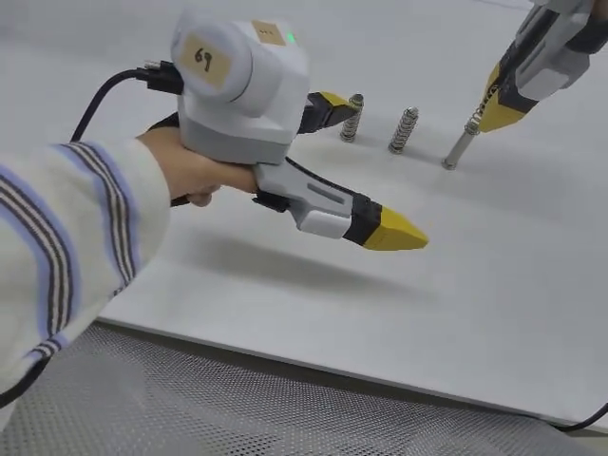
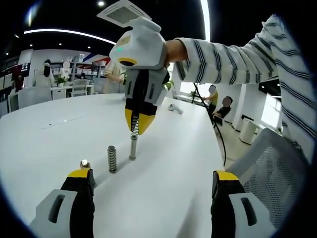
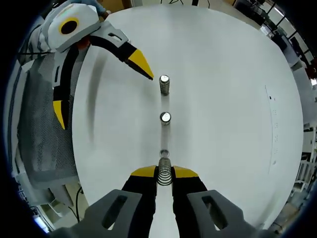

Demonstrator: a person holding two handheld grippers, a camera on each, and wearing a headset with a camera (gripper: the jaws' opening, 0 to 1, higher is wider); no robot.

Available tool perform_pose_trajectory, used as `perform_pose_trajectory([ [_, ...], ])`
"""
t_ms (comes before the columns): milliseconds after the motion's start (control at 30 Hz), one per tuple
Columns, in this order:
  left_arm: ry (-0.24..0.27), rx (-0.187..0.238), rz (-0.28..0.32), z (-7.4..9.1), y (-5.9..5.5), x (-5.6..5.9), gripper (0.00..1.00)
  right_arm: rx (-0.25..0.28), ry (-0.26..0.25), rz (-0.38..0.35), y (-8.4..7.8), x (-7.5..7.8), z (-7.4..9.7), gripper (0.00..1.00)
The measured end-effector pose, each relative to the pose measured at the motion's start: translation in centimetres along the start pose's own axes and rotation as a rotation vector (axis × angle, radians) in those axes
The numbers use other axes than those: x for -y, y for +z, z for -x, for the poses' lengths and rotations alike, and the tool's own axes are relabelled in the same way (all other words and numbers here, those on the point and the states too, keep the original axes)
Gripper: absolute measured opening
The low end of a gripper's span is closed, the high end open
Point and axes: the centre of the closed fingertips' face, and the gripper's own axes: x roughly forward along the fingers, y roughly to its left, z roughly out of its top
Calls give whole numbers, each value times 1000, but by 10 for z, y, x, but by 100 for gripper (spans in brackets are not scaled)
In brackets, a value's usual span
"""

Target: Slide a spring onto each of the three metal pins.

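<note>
Three upright metal pins stand in a row on the white table (image 1: pixel 494 285). The first pin (image 1: pixel 352 119) and the middle pin (image 1: pixel 404 130) each carry a spring. My right gripper (image 1: pixel 494 112) is shut on a spring (image 3: pixel 164 176) whose lower end sits over the top of the third pin (image 1: pixel 460 148). The left gripper view has that spring (image 2: pixel 134 130) just above its pin (image 2: pixel 132 148). My left gripper (image 1: pixel 366 166) is open and holds nothing, one fingertip (image 1: pixel 332 102) close beside the first pin (image 2: pixel 84 163). From above, the right gripper (image 3: pixel 164 173) lines up with the middle pin (image 3: pixel 165 118) and the first pin (image 3: pixel 164 84).
A grey perforated mesh surface (image 1: pixel 237 408) borders the table's near edge. A black cable (image 1: pixel 100 95) trails from the left gripper. Several people, chairs and desks (image 2: pixel 220 106) are far behind the table. A small white object (image 2: pixel 174 108) lies on the far tabletop.
</note>
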Motion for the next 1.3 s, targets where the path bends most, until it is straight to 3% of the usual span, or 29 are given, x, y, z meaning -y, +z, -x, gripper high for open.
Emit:
perform_pose_trajectory([
  [267,-13,-31,-6,0,-8,2,98,-17,3,-40,-1,2,-12,8],
  [867,-16,-41,-7,2,-12,2,97,-36,-11,-53,-1,5,-32,8],
  [1033,-20,-50,-5,2,-14,4,94,-36,-10,-80,-2,12,-38,8],
  [1233,-14,-52,-4,2,-15,4,94,-46,-16,-61,-1,13,-43,8],
  [1300,-15,-52,-3,2,-15,4,94,-53,-23,-19,-2,13,-45,8],
])
